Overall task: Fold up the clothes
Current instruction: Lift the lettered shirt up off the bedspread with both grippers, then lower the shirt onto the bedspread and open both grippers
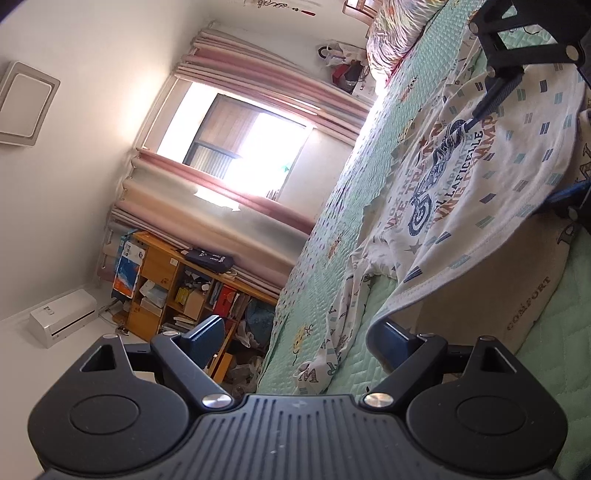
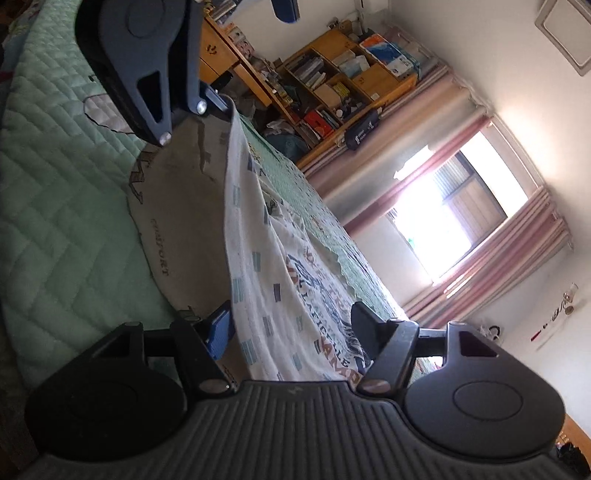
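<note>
You see a soft white cloth shirt (image 1: pixel 476 173) with a printed picture, lying on a puffy, stitched green bed cover (image 2: pixel 55 206). Your left gripper (image 1: pixel 299 338) is dull black plastic with shiny metal pins. At lower left, the shelf (image 1: pixel 173 284) looks like smooth wood.

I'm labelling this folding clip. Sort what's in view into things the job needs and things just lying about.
Part of the job:
- printed T-shirt, its edge lifted off the bed
- left gripper
- right gripper
- green quilted bedspread it lies on

Just lying about:
- wooden shelf with books and boxes
- pink curtains
- floral pillow
</note>
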Demonstrator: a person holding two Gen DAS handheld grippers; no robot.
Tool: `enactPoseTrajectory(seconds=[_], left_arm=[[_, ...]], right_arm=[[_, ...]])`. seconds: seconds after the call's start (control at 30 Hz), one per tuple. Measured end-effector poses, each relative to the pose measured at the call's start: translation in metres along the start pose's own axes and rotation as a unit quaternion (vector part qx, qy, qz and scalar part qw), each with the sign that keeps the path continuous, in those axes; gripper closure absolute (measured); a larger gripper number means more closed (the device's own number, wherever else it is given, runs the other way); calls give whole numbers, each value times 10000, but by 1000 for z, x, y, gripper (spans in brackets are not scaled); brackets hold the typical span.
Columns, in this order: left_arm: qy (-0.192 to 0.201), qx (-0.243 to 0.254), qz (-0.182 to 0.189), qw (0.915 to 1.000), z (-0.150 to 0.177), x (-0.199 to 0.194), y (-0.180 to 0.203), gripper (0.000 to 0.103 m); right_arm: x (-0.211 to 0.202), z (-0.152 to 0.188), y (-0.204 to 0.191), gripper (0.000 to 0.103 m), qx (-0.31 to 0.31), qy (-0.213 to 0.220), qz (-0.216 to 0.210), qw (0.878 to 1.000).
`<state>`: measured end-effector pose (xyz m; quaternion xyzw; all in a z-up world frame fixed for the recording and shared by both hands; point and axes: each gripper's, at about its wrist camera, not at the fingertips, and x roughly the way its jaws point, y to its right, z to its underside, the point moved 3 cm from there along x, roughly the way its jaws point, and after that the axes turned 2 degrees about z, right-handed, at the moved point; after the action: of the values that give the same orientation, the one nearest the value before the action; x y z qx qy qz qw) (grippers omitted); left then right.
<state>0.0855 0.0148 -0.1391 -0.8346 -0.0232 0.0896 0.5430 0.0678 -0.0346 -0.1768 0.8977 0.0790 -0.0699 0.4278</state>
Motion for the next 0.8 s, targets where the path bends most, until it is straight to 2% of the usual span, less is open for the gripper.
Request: enactPoseTrajectory(seconds=[0.1, 0.3, 0.5, 0.57, 0.63, 0.7, 0.8], left_arm=[[-40, 54, -11, 10000, 5, 0, 2, 13], [-142, 234, 96, 9996, 18, 4, 13, 13], [-180, 381, 429, 9982, 24, 9, 33, 14], [-208, 367, 524, 9977, 24, 10, 36, 15], [-255, 281, 629, 9973, 24, 12, 35, 15], [-284, 203, 763, 9965, 24, 13, 33, 16], [-264, 235, 966, 9947, 25, 13, 34, 21]], right_arm=[[0, 11, 12, 31, 41, -210, 330, 9992], [-3, 56, 42, 27, 46, -796, 1038, 9914], [-8, 80, 48, 29, -213, -904, 1258, 9877], [-9, 83, 48, 40, -259, -930, 1223, 9878], [-8, 86, 47, 63, -238, -1024, 1052, 9889], [-8, 88, 46, 81, -205, -1102, 919, 9894], [-8, 88, 42, 84, -210, -1117, 867, 9897]])
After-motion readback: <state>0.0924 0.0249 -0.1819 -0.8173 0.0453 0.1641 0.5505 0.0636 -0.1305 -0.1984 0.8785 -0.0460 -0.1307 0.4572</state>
